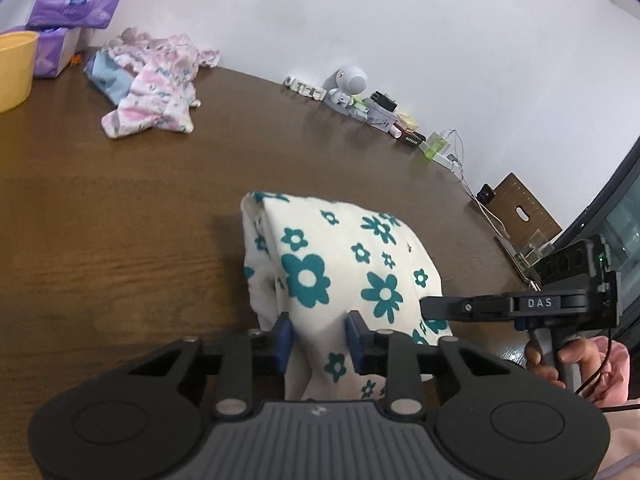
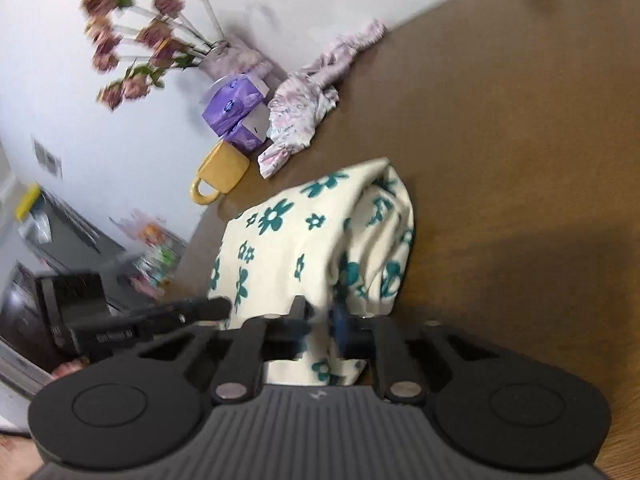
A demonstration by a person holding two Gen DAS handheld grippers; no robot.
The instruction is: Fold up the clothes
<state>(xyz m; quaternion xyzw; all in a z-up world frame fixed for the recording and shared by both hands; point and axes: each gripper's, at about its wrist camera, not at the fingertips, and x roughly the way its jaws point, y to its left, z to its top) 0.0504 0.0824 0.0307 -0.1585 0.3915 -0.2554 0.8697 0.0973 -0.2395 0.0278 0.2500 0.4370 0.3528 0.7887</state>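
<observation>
A cream garment with teal flowers (image 1: pixel 340 256) is bunched up on the brown table (image 1: pixel 100 220), its near edge raised. In the left wrist view my left gripper (image 1: pixel 320 330) is shut on a fold of that edge, the cloth pinched between its blue pads (image 1: pixel 283 336). My right gripper (image 1: pixel 426 307) reaches in from the right, its fingers closed on the garment's right side, and a hand (image 1: pixel 556 360) holds its handle. In the blurred right wrist view the right gripper (image 2: pixel 320 320) pinches the same garment (image 2: pixel 288 232), with the left gripper (image 2: pixel 218 307) at its left edge.
A crumpled pink printed garment (image 1: pixel 156 88) lies over a blue one (image 1: pixel 106 76) at the far left. Beside them are a yellow mug (image 1: pixel 12 72) and purple tissue packs (image 1: pixel 76 0). A vase of flowers (image 2: pixel 224 56), a grey figurine (image 1: pixel 348 84), small clutter and cables line the wall.
</observation>
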